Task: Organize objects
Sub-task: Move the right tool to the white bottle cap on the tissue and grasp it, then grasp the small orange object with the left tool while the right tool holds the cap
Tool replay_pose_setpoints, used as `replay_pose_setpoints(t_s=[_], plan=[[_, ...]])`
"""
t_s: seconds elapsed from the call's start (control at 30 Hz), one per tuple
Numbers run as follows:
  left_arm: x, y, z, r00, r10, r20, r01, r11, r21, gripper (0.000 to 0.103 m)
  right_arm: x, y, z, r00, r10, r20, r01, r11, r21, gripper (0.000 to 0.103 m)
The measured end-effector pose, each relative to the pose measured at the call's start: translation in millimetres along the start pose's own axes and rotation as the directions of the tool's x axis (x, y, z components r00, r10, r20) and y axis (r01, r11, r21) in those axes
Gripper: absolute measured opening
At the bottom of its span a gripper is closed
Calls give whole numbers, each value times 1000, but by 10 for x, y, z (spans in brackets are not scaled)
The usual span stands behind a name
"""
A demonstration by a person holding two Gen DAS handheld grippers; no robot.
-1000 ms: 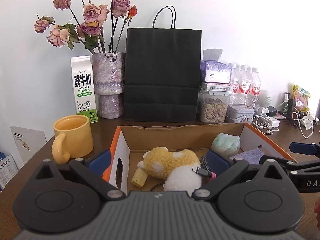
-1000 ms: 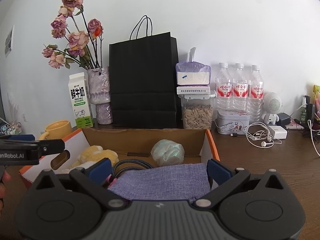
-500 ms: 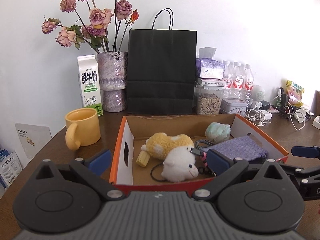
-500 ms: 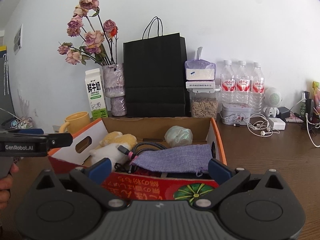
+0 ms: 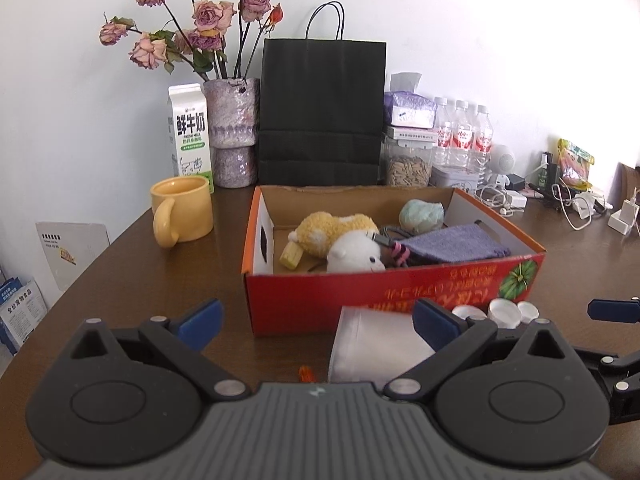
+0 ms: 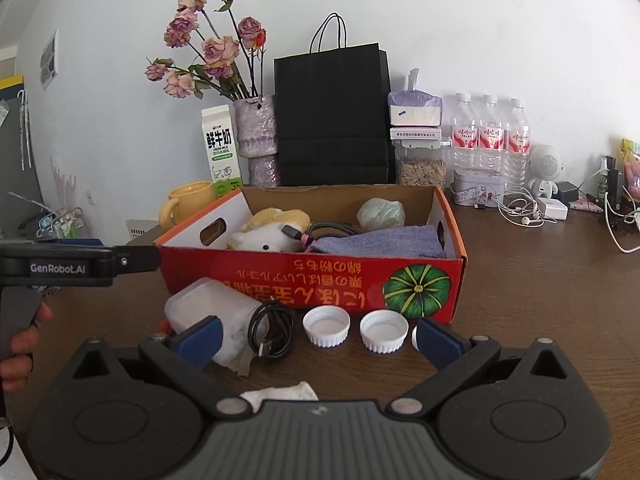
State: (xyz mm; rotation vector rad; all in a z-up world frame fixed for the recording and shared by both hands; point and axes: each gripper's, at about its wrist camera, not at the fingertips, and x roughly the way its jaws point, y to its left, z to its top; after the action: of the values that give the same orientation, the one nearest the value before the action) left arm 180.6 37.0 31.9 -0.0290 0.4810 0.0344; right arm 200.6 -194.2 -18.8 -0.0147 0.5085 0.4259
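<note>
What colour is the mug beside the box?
Yellow. The mug stands left of the cardboard box, clearest in the left wrist view.

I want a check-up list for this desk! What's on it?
Surface: brown wooden table.
Job's things: red cardboard box holding white plush toy and purple cloth pouch; frosted plastic container lying on its side and white bottle caps in front of it.
Clutter: yellow mug, milk carton.
Grippers: left gripper and right gripper open, empty.
Cables: coiled black cable.
Surroundings: white wall.
</note>
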Motion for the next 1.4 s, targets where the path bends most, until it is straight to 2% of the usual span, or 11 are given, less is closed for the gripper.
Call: replay_pose_setpoints(t_s=[0.3,0.5,0.67,0.77,0.83,0.9,0.93,1.23,1.4], plan=[[-228,44,-313,998,-7,-64,7,1000,10,103,-200,185,-254,998,-14,-67,11,999,-35,100],[-280,76,-440,995,-7,-98,7,1000,3,103,-159,233,-378,994,-9,-110,5,999,-41,79],[-297,92,-450,995,-4,-100,3,1000,-7,103,-109,258,-416,991,17,-130,-24,998,-52,47],[-284,78,-458,994,-12,-107,11,1000,-11,103,-72,269,-439,990,25,-139,-34,998,-61,40],[-275,66,-468,994,-16,-112,15,1000,-10,103,-51,255,-452,989,25,-143,-33,998,-54,39],[-264,55,-471,993,-18,-115,18,1000,-9,103,-39,244,-464,989,27,-147,-34,998,-48,34],[-260,50,-474,993,-21,-117,20,1000,-9,103,-31,234,-467,988,30,-152,-37,998,-43,28],[-193,27,-490,990,-25,-139,24,1000,-13,103,-121,149,-411,995,42,-89,-42,999,-2,28],[-67,32,-450,988,20,-153,-22,1000,-9,103,-143,76,-370,998,24,-64,-23,1000,15,28]])
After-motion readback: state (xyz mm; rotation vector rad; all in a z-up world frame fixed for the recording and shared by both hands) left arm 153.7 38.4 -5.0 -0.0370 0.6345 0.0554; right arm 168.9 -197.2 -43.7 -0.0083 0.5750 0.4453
